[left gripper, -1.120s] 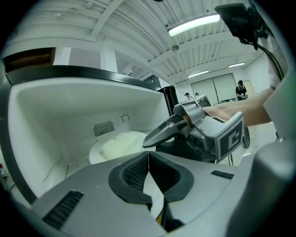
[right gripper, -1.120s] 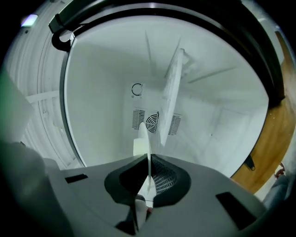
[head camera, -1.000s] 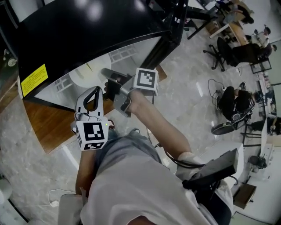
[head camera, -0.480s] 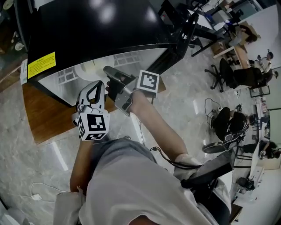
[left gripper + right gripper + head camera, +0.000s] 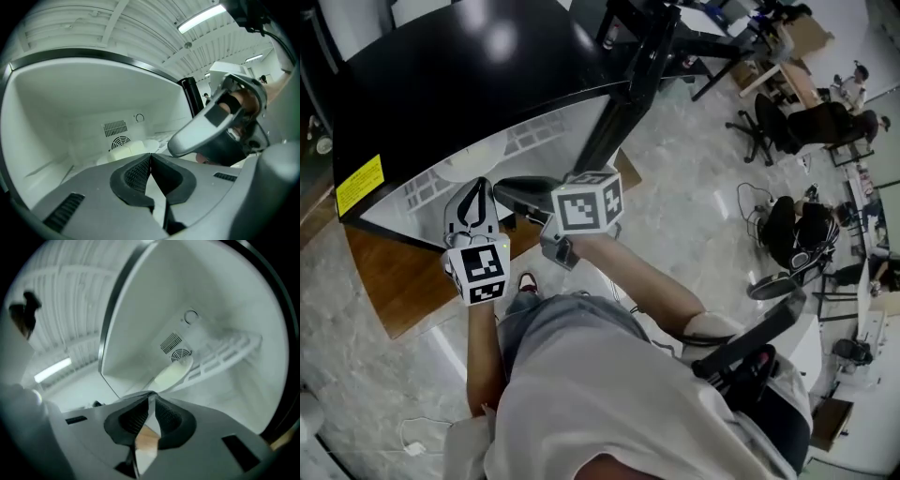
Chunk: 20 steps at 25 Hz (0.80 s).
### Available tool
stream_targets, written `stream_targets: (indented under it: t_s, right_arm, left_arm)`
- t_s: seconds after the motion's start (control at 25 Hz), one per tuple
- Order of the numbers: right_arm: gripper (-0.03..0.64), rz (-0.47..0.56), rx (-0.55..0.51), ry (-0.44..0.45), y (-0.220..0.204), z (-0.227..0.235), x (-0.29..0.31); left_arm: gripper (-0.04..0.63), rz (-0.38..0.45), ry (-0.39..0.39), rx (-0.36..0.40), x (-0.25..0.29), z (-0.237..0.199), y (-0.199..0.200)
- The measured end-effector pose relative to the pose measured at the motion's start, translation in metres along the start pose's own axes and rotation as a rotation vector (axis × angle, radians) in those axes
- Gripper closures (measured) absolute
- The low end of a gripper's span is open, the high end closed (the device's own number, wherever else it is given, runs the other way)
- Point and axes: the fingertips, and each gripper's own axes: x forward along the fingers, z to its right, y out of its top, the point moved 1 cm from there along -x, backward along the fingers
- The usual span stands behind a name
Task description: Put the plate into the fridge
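Plate (image 5: 172, 373) lies inside the fridge (image 5: 140, 319) on the white wire shelf (image 5: 225, 352), far back and just below the round fan vent (image 5: 180, 354). The right gripper (image 5: 149, 401) is near the fridge mouth with its jaws only narrowly apart and nothing between them. The left gripper (image 5: 151, 161) sits just beside it, jaws pressed together and empty.

The main risk I see is the plate's seat. It seems to rest at the left edge of the shelf, and I cannot tell whether it lies flat. If it overhangs, a nudge or a door slam could tip it off the wires. The two grippers are also crowded in the opening, so a careless pull-back could knock one against the other or against the shelf.
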Motion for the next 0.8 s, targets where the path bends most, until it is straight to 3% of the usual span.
stream_targets:
  t_s: [0.12,0.32,0.48,0.8]
  right_arm:
    - [0.572,-0.02,-0.365,-0.146,0.006,0.004,0.001]
    - [0.58,-0.028,-0.582,-0.243,0.005,0.024,0.014]
    - [0.58,-0.013,-0.634,-0.289,0.008,0.028,0.023]
    - [0.589,0.015,-0.639,-0.313,0.018,0.033,0.034]
  left_arm:
    - [0.575,0.032,0.033,-0.034,-0.002,-0.001,0.005]
    - [0.575,0.058,0.077,-0.095,0.014,0.0,-0.006]
    - [0.575,0.05,0.068,-0.087,0.014,-0.005,-0.008]
    - [0.575,0.041,0.078,-0.094,0.013,-0.011,-0.015]
